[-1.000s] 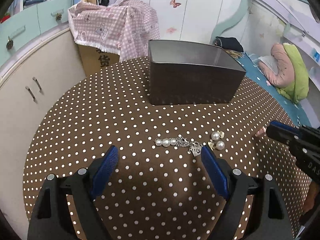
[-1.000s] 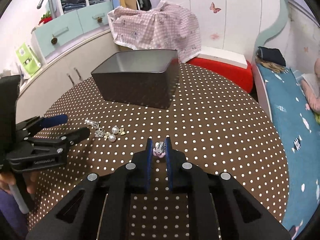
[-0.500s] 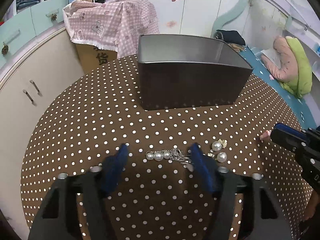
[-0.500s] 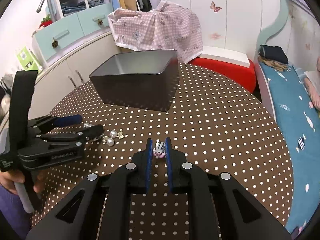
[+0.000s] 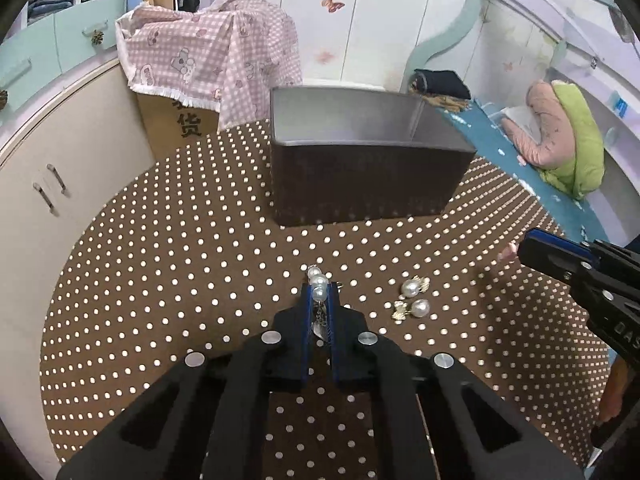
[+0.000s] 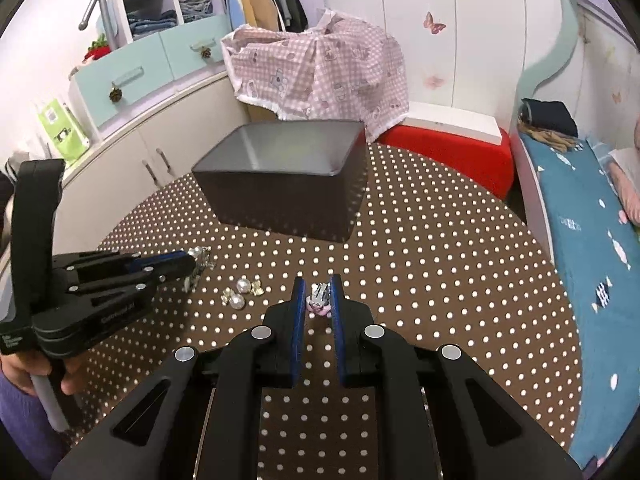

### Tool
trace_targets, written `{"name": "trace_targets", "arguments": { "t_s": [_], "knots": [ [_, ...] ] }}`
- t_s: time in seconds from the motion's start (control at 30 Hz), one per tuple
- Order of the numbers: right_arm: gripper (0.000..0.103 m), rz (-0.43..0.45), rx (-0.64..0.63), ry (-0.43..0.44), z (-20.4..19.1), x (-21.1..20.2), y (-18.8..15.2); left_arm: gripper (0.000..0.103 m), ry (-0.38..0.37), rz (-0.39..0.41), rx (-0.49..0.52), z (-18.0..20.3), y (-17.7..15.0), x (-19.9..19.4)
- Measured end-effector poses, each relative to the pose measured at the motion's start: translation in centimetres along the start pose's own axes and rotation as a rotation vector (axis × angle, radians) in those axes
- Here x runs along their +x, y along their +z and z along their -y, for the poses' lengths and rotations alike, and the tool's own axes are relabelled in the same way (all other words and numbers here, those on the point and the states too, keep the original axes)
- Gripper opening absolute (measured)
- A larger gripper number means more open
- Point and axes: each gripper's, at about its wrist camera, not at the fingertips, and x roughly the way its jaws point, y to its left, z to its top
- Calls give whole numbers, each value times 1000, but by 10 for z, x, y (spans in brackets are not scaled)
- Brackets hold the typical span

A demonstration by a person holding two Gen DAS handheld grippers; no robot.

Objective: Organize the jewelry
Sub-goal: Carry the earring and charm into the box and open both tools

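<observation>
Polka-dot bench (image 5: 168,264): left hand-held gripper (image 5: 319,300) clamped on limp, slippery pearl bracelet (image 5: 319,285) mid-chain, right hand-held gripper (image 6: 319,300) pinching tiny light charm (image 6: 319,299).

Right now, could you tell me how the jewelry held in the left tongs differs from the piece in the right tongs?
The left tongs are shut on a pearl chain: white pearls poke past the tips, and a silvery chain trails back between the pads. The right tongs hold a small pink-and-silver piece, compact, with no pearls or chain. Both sit just above the dotted tablecloth.
</observation>
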Motion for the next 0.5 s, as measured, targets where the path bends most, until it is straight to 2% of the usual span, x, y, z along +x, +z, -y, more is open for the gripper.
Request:
{"name": "trace_targets", "arguments": {
  "t_s": [0.23,0.4,0.5],
  "knots": [
    [13,45,-12,1,-5,-16,19,6,-66,98,4,2,21,-42],
    [13,84,-24,6,-6,-28,37,6,-147,172,18,5,47,-69],
    [13,98,-8,27,-3,-31,52,6,-149,192,38,8,63,-76]
  ]
}}
